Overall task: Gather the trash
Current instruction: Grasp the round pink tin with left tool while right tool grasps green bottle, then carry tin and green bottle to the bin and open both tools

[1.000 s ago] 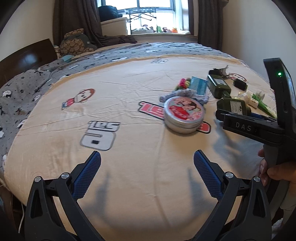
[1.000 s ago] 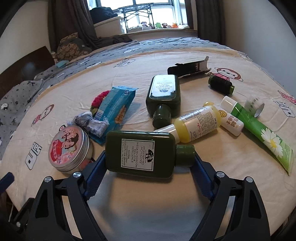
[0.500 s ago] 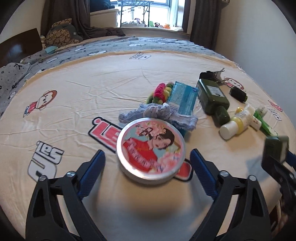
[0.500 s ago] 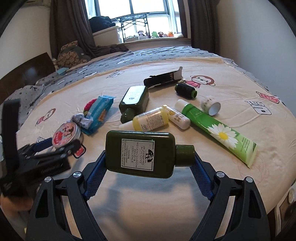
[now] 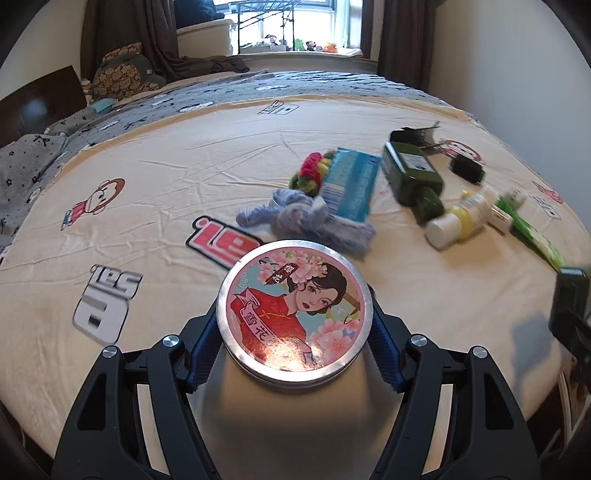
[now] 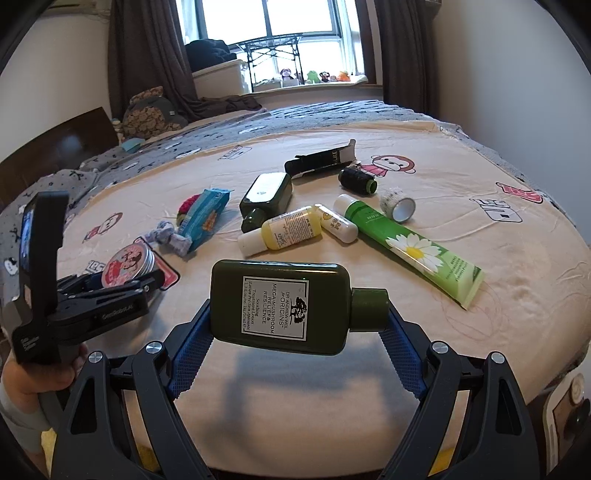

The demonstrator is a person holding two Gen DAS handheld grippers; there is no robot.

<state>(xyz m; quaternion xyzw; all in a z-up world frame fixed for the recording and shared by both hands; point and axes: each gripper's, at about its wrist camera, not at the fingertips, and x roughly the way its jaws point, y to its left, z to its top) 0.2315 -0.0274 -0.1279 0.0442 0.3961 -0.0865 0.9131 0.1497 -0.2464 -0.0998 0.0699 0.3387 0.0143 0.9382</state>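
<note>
A home bedroom: a bed (image 6: pixel 480 229) with a cartoon-print cream sheet and a grey blanket fills the view, with a dark wooden headboard (image 6: pixel 55 147) at its side. Behind it, dark curtains (image 6: pixel 147 55) frame a window (image 6: pixel 303 33) whose sill holds small toy figures (image 6: pixel 314 76).

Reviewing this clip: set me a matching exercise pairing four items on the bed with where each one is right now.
Items:
1. round tin
2. dark green bottle with the white label
3. daisy tube
4. tape roll

Places:
A. lying flat on the bedsheet, cap next to the small white bottle
B. between the closing jaws of the left gripper
C. clamped end to end in the right gripper
D. alone on the sheet beyond the tube

Pairs: 1-B, 2-C, 3-A, 4-D
</note>
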